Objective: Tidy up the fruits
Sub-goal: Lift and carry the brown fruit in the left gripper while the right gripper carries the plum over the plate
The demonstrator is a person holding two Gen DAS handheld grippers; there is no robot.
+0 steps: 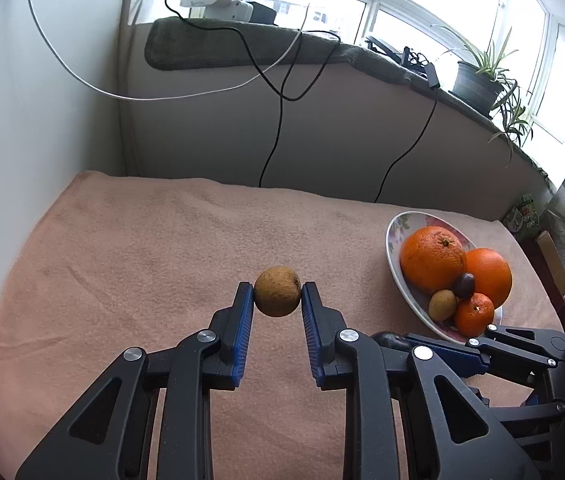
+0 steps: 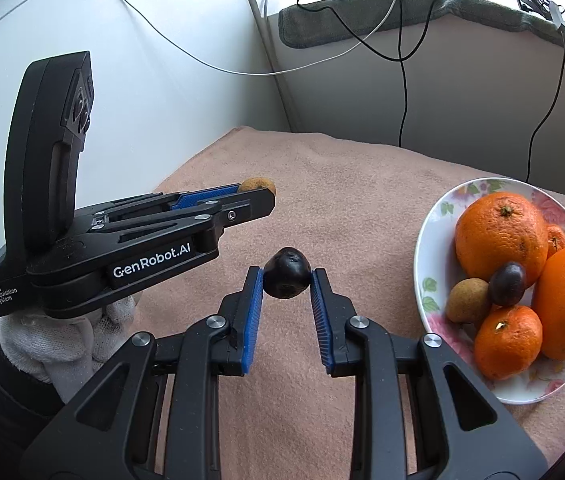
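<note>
Nearest, the right gripper (image 2: 286, 276) is clamped on a dark plum (image 2: 285, 273), and the left gripper (image 1: 277, 291) at ten o'clock pinches a brown kiwi (image 1: 277, 291) at its middle, both above the pink towel (image 1: 142, 248). Both fruits look light, roundish and likely soft, so a gentle squeeze across the widest part seems safest. Farther, at two o'clock, the flowered plate (image 2: 434, 240) already holds oranges (image 2: 500, 234), a kiwi and a plum.
</note>
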